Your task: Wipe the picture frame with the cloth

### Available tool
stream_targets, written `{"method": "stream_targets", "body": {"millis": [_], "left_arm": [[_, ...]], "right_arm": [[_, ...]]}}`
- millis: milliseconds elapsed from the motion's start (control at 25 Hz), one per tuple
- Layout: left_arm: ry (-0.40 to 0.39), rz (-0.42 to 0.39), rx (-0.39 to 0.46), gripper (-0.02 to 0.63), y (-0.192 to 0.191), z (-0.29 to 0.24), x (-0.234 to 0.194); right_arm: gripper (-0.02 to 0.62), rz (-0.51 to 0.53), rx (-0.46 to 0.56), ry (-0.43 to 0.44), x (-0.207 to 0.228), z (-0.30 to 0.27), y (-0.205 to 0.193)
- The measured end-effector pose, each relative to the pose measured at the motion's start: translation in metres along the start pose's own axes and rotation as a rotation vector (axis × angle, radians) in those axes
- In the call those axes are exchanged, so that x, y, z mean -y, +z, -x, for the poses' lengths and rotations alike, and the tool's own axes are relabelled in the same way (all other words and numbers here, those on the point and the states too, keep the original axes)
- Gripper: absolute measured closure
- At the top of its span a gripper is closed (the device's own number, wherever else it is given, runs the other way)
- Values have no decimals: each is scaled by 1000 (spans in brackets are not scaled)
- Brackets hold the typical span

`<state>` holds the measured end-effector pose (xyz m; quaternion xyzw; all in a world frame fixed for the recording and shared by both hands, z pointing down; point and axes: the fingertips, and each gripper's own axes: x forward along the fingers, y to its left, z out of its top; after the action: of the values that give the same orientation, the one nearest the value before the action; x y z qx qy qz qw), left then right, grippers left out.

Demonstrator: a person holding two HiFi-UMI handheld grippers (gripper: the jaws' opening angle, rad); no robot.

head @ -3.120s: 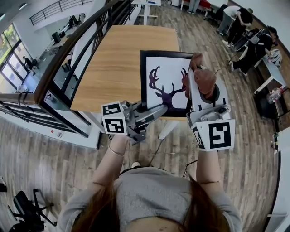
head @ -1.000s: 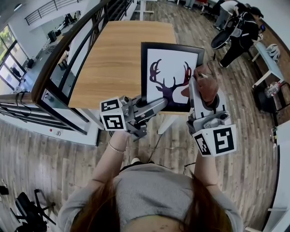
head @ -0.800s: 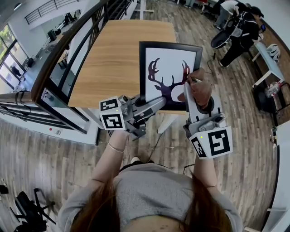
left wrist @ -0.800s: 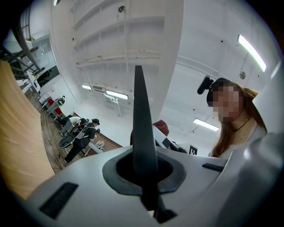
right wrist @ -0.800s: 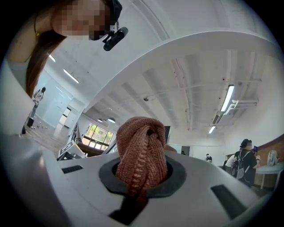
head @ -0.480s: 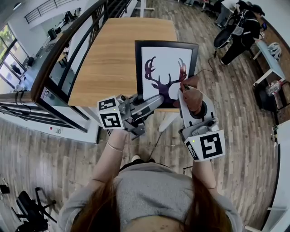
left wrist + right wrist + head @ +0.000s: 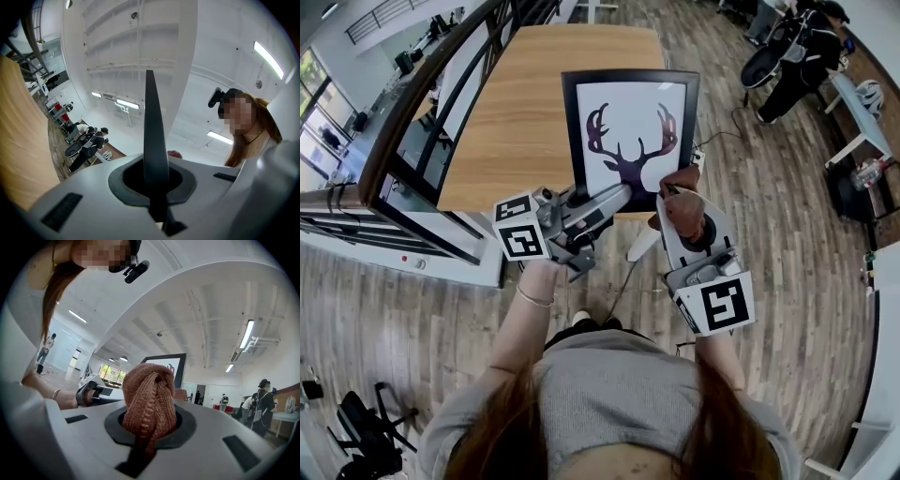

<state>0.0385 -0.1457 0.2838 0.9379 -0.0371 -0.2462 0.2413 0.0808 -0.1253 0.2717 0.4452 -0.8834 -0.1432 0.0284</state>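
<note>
The left gripper's (image 7: 609, 194) jaws are clamped on the picture frame's (image 7: 572, 131) edge. The right gripper's (image 7: 673, 201) jaws pinch the cloth (image 7: 150, 394) bunched between them.

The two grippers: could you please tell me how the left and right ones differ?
The left gripper is shut on the thin lower edge of the picture frame; the right gripper is shut on a bunched reddish-brown cloth. The left reaches the frame's lower left, the right its lower right. Both are closed on something.

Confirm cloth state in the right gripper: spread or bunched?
Bunched. The reddish-brown knit cloth sits as a folded wad clamped in the right gripper, not spread flat.
</note>
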Motion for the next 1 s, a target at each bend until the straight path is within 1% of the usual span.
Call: {"method": "stream_targets", "body": {"millis": [280,440,560,760,880,1000], "left_arm": [[8,8,-5,586,-2,-1,-2],[15,27,-7,588,-4,0,-4],[17,40,-14,586,-4,0,-3],[9,63,-24,586,-4,0,-2],[23,59,-33,586,-4,1,-4],[45,80,-30,586,-8,4,-10]], "right_arm": [[549,7,-27,35,-8,5,-12],[551,-14,-13,31,-9,4,-11],[549,-47,12,23,-11,3,-1],[549,-51,-18,18,-14,6,-5],[549,-96,-18,25,-13,6,-9],[549,-142,-28,23,-13,5,-15]]}}
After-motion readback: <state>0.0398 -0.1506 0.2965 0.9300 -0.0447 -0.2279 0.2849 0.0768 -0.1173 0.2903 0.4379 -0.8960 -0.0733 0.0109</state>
